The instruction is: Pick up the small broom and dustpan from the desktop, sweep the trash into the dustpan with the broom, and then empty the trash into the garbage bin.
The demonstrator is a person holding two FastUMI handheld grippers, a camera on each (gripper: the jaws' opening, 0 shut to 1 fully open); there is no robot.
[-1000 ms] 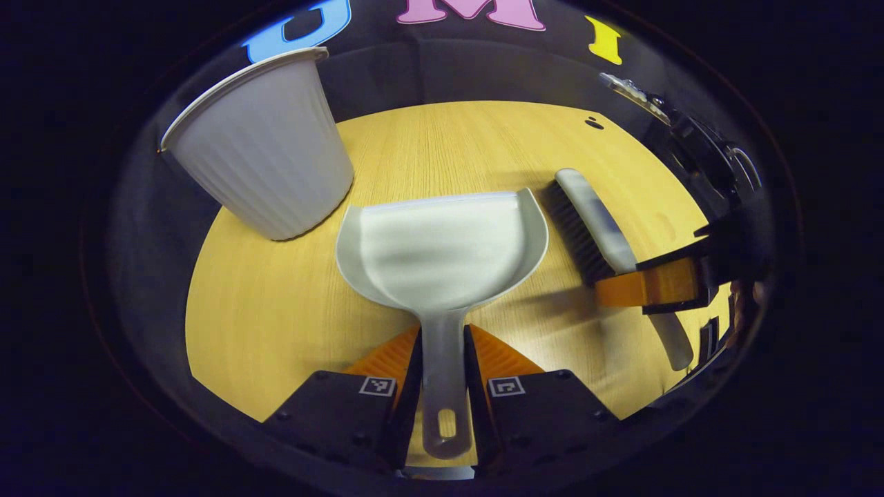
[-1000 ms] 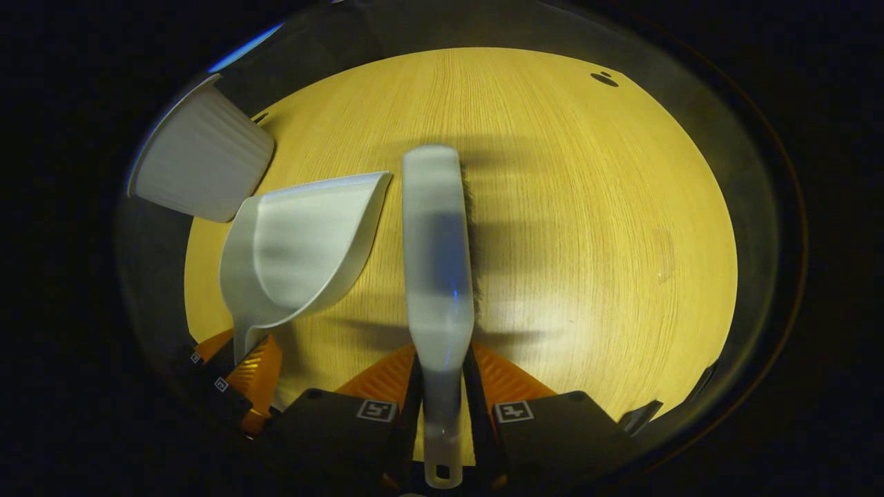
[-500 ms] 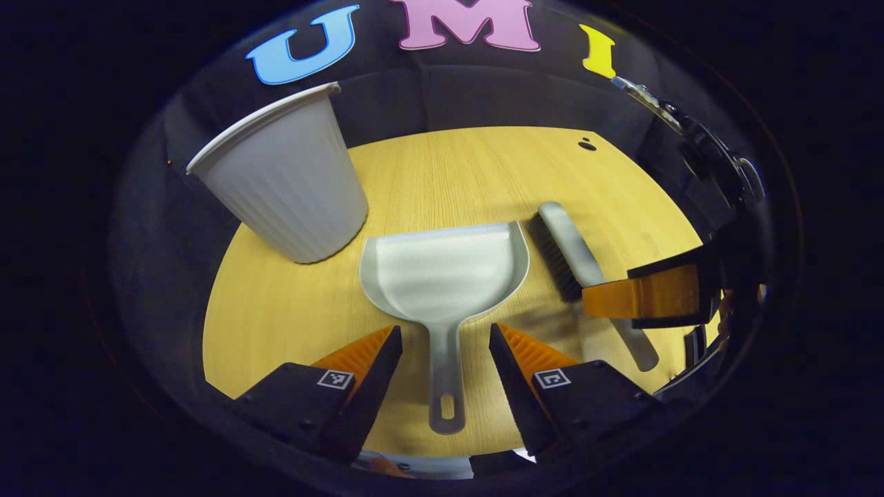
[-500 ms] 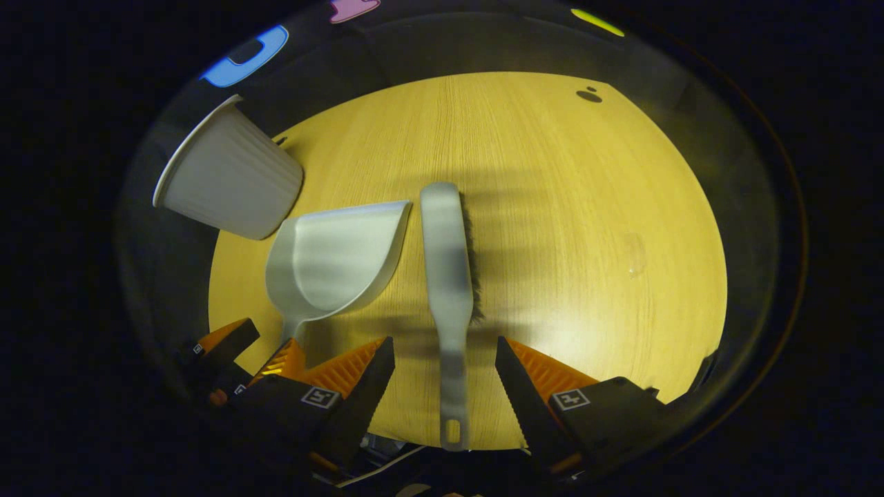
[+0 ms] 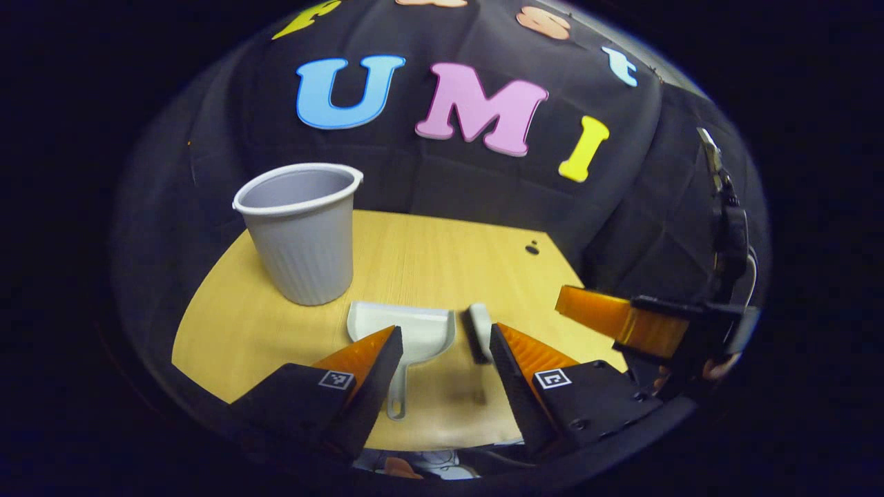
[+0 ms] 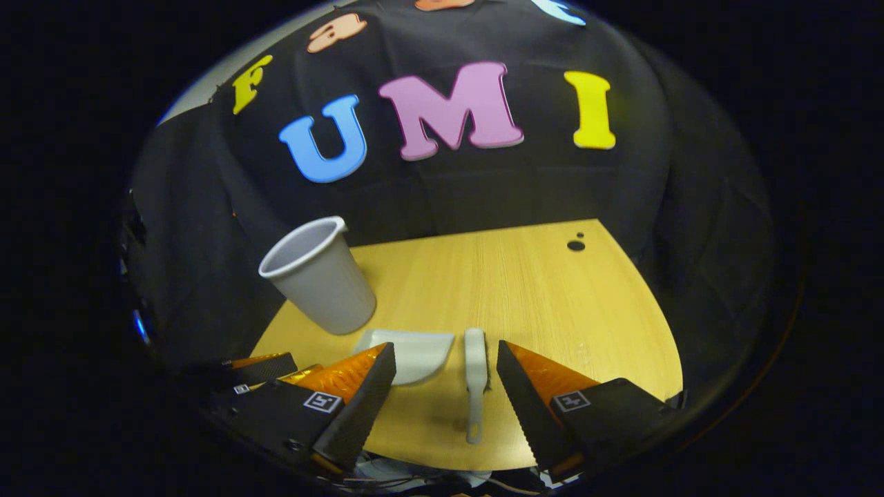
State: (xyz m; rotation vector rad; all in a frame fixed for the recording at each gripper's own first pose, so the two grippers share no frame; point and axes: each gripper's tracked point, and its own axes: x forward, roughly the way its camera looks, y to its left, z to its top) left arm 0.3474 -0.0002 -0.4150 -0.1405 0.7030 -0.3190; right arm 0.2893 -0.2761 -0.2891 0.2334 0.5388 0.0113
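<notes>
A white dustpan (image 5: 421,328) lies flat on the wooden table (image 5: 428,255), handle toward me, with the white small broom (image 5: 478,321) just to its right. My left gripper (image 5: 445,328) hovers open, back from and above both, holding nothing. The right gripper view has the dustpan (image 6: 414,348) and the broom (image 6: 474,362) side by side on the table (image 6: 552,304). My right gripper (image 6: 445,345) is open and empty, with the broom handle lying below the gap. The white ribbed garbage bin (image 5: 304,235) (image 6: 321,276) stands upright at the back left.
The other gripper (image 5: 621,321) hangs at the right of the left gripper view, and its counterpart (image 6: 262,366) sits low on the left in the right gripper view. A small dark hole (image 6: 575,244) marks the table's far right. The booth's black cloth wall rises behind the table.
Both grippers opened and let go of the dustpan and broom handles, then drew back and up. Dustpan and broom now lie on the table, farther from me.
</notes>
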